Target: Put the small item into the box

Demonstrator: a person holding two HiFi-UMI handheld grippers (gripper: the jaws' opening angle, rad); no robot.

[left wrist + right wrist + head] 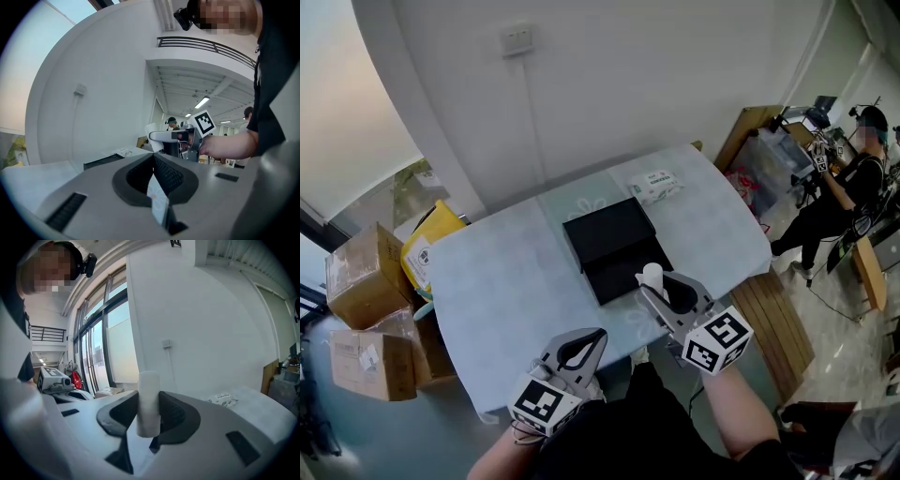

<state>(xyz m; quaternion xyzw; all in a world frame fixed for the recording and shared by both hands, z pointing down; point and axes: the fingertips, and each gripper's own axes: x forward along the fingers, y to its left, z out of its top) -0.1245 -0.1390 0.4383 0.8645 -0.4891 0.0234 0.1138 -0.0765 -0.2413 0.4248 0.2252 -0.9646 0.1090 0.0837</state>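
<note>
We count two tongs, one in each hand, and each carries one cube with square markers. There is one small item, a white cylinder [149,399]. There is also one black box [614,246], one white packet [656,185] and one desk [502,281] under a pale cover.

The box lies near the middle of the desk and shows as two dark squares that touch, one farther and one nearer. The nearer one looks like an open tray, though we cannot be sure which part is the lid. The packet lies beyond the box, near the desk's far edge and apart from the box.

On the floor to the left we make out at least two cardboard boxes [361,274]. One person [848,183] stands well off to the right.

The right tongs [654,285] reach forward over the desk's near edge, level with the nearer square. Their jaws are pressed on the cylinder, which stands upright between them with its top clear above the pads.

The left tongs [594,337] sit lower and closer to our body, short of the desk's near edge, and they point toward the right tongs. Their jaws meet at the tips.
</note>
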